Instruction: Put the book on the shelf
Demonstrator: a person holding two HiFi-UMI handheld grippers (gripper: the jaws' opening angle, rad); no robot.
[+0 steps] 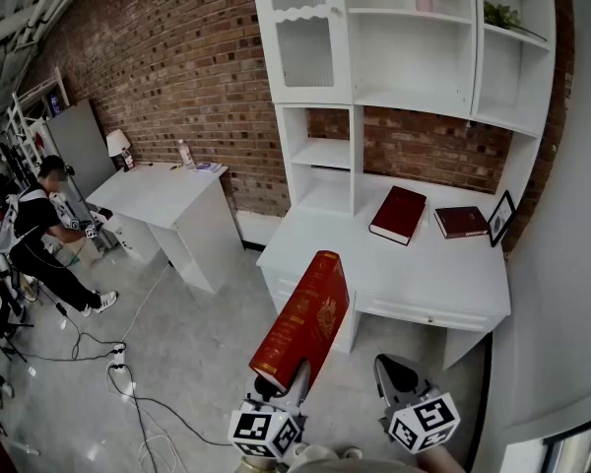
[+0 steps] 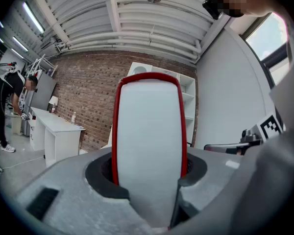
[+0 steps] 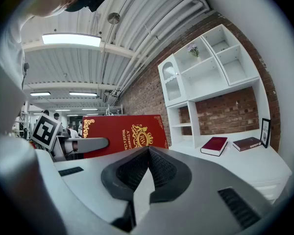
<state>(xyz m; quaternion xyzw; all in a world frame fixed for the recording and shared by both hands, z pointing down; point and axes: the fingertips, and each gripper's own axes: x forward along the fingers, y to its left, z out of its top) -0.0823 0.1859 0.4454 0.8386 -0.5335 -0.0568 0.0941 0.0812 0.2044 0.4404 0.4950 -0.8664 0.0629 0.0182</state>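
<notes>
Three red books are seen before one white shelf unit (image 1: 404, 62). One book (image 1: 303, 315) is clamped at its lower end by the left gripper (image 1: 288, 378), whose fingers are spread to the book's thickness and pressed on both covers. It is held tilted in the air in front of the desk (image 1: 428, 279), clear of every shelf. The other two books (image 1: 398, 214) (image 1: 461, 222) are laid flat on the desk, side by side, near one picture frame (image 1: 501, 218). The right gripper (image 1: 399, 372) is carried just beside the left, its fingers brought together at the tips with nothing between them. One person (image 1: 37, 227) is pictured bent over by a second table (image 1: 167, 200) at far left.
</notes>
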